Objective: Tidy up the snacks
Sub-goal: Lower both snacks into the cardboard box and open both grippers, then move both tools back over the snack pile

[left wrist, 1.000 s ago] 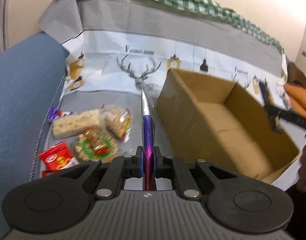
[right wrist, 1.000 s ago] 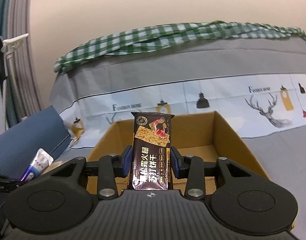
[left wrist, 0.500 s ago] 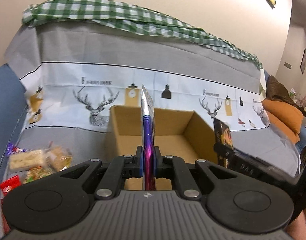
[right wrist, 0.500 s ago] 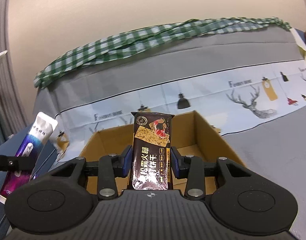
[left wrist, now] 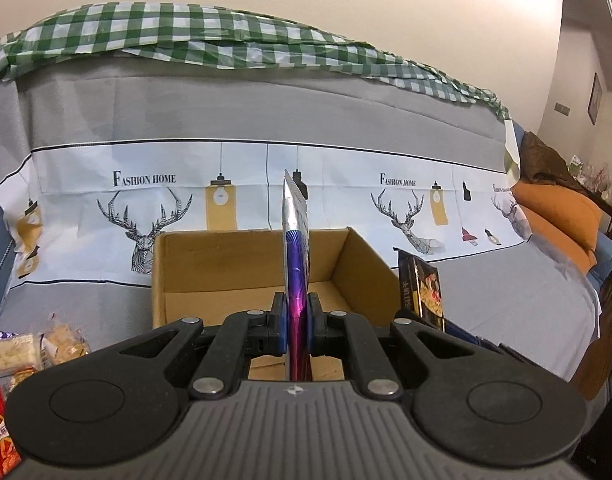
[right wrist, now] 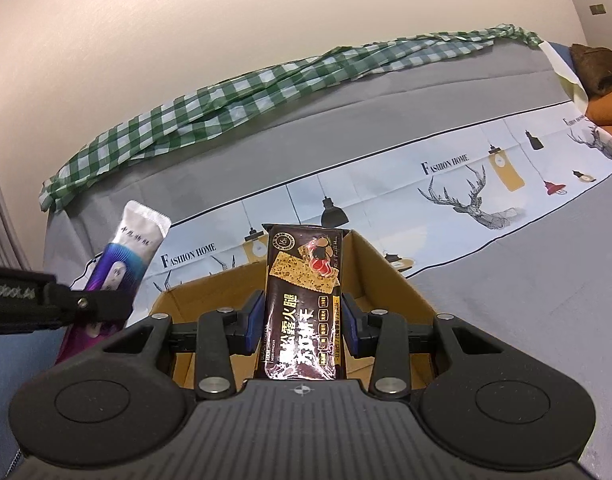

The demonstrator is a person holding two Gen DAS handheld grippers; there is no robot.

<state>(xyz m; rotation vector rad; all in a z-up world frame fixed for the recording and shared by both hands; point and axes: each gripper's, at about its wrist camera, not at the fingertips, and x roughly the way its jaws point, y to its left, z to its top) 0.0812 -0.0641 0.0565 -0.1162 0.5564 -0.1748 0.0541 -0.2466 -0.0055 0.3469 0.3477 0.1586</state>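
Above the cardboard box [left wrist: 186, 264], left hand-held gripper [left wrist: 296, 322] clamping purple-silver sachet [left wrist: 294, 240], right hand-held gripper [right wrist: 302, 322] gripping dark cracker pack [right wrist: 304, 280].

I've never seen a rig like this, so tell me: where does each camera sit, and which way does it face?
Left wrist: on the left gripper, facing an open brown cardboard box; jaws pinch a thin purple-and-silver snack sachet.
Right wrist: on the right gripper, facing that box; jaws grip a dark brown cracker packet.
Shared: box, both snacks, green checked cloth.
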